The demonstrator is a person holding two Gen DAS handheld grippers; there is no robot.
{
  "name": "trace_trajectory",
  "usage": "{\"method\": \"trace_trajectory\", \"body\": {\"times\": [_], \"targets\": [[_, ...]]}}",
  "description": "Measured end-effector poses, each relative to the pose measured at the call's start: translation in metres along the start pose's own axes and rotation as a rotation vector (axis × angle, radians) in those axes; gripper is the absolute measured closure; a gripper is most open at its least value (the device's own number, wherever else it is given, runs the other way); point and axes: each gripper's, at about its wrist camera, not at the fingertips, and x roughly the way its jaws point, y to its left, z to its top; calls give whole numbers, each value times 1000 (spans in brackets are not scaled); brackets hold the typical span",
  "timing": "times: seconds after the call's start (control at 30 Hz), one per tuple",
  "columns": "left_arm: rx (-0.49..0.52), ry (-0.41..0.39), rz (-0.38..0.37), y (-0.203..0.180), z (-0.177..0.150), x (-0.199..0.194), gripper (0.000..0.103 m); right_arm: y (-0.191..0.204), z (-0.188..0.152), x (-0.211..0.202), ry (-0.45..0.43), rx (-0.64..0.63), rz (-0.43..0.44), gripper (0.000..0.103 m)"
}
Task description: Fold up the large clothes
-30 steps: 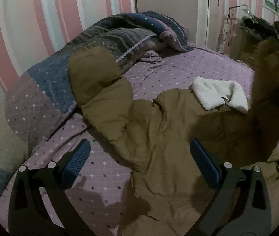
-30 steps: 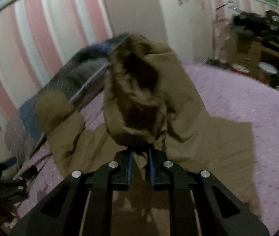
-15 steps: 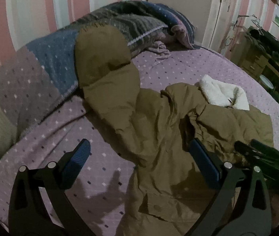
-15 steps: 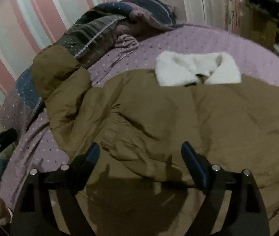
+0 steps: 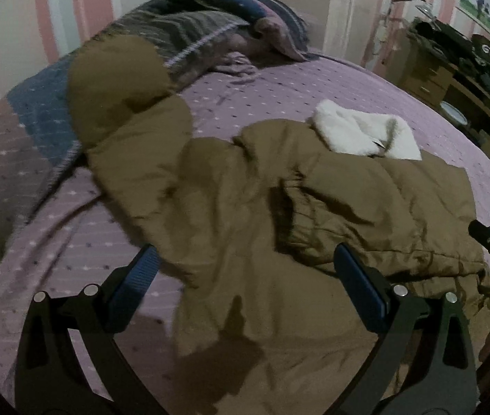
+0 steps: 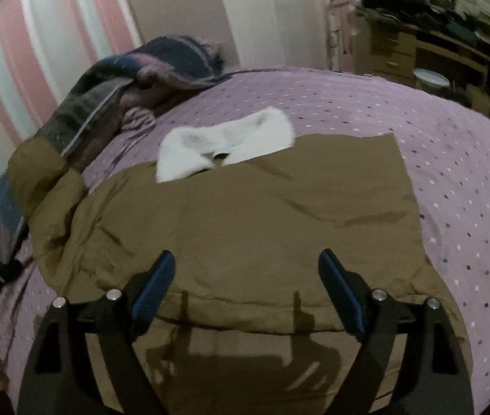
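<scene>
Hovering with both sets of jaws spread wide and nothing between the pads: left gripper (image 5: 245,276) over the near left part of the brown jacket (image 5: 297,207), right gripper (image 6: 246,280) over its near right part, neither one pinching cloth. Jacket lies on the purple dotted bedspread (image 6: 452,155), white fleece collar (image 6: 224,145) at the far end, hem nearest the grippers. Progress, my read: early-to-mid. Right side looks done, the right sleeve (image 5: 366,221) is folded in across the body and the right edge runs fairly straight in the right wrist view. Left side not done: the left sleeve (image 5: 124,103) is stretched out away from the body, its cuff end resting up on the patchwork blanket (image 5: 182,31) heaped along the striped wall (image 6: 37,52). Left to do, as I judge it: bring that sleeve in over the body, then fold hem toward collar, maybe once more to compact. Fabric is puffy and wrinkled, so folds likely spring back a bit. Containers: none on the bed. A shelf unit (image 6: 417,52) with clutter sits by the far wall, contents too blurred to tell.
</scene>
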Motion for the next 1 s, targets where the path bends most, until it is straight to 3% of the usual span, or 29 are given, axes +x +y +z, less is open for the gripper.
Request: {"method": "trace_trajectory", "body": {"times": [0.33,0.53,0.7,0.9,0.97,1.0], "targets": [[-36,41,-24,-24,-6,35,3,-21,-24,7,-29,-61,-78,18],[-33,56,20,-37,-8,53,5,-30,-32,12,-29,-71,-90,18],[-2,57,12,-57,-8,69,20,-35,-37,14,-29,-88,-61,18],[18,138,52,-68,-13,114,37,-28,-29,20,-40,-100,-19,18],[17,158,20,-71,-15,124,59,-22,-26,23,-43,-121,-23,18],[23,151,13,-73,-15,125,65,-19,-23,25,-43,-127,-30,18]]}}
